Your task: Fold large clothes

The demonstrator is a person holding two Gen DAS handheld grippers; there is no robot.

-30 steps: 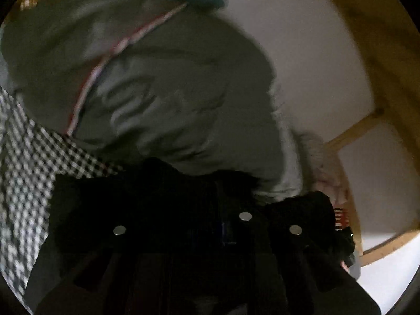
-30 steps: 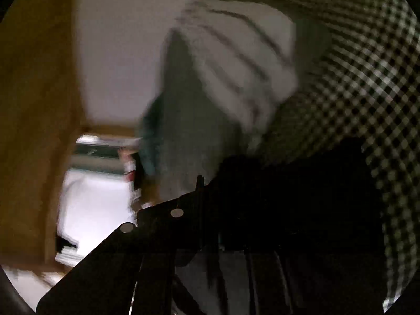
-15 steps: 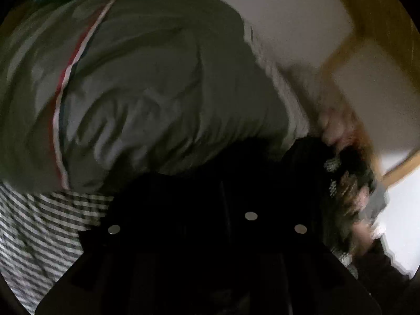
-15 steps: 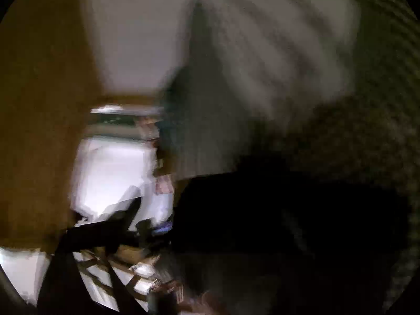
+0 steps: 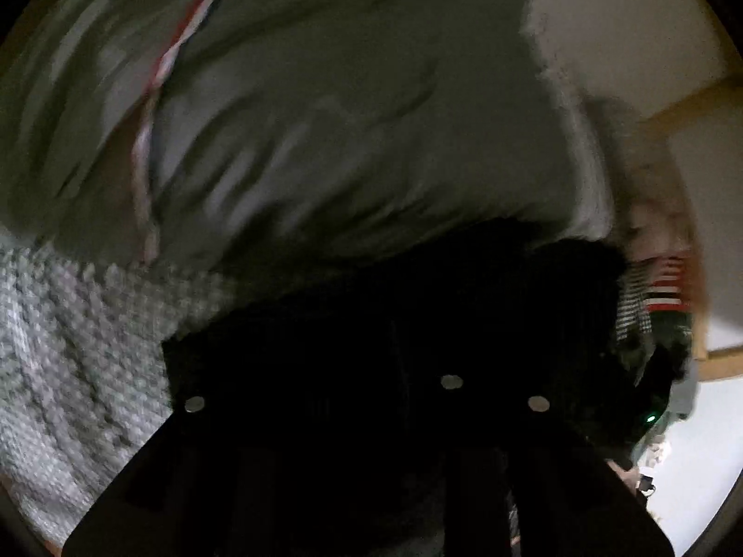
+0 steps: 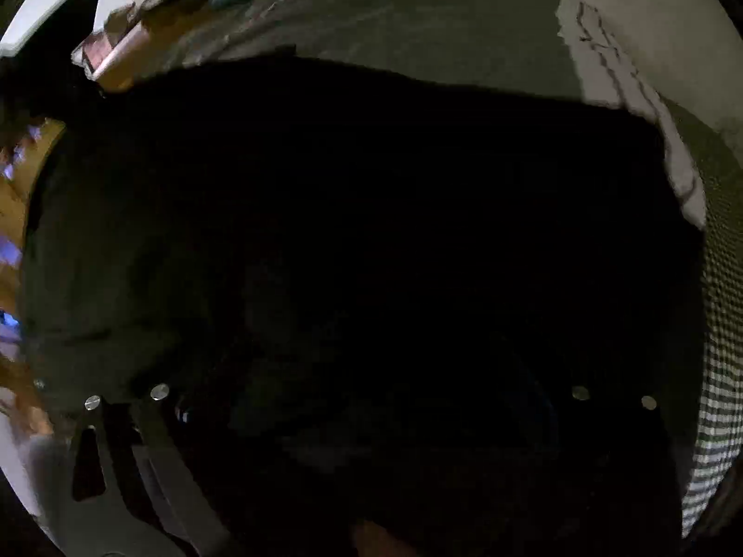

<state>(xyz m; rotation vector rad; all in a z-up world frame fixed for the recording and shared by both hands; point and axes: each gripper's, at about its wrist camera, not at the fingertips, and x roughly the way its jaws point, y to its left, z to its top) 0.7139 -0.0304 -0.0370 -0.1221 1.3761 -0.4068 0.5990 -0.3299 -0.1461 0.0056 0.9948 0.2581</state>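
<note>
dark cloth, a black garment [image 5: 371, 325] of heavy fabric, lies bunched across the left gripper [image 5: 367, 399] and hides its tips. the jaws have just been opening a little and now stand narrow; the black garment is between them, but whether the pads press on it i cannot tell (everything there is shadow). beyond the fingers a crumpled grey-green jacket [image 5: 325, 116] with a red and white piped seam fills the upper view. to the left of the fingers lies a black and white checked cloth [image 5: 69, 348]. to the right of the fingers is a blurred red and white striped item [image 5: 668, 283], and a pale wall with wooden trim [image 5: 687, 102] beyond it.

the right gripper [image 6: 371, 394] has its jaws set wide, one finger [image 6: 153, 455] far left, the other lost in dark at the right. the black garment [image 6: 371, 232] spreads between and ahead of them, nothing clamped. the grey-green jacket [image 6: 418, 23] lies past it, a pale striped fabric [image 6: 627, 83] at its right edge, and the checked cloth [image 6: 720, 371] is right of the fingers.
</note>
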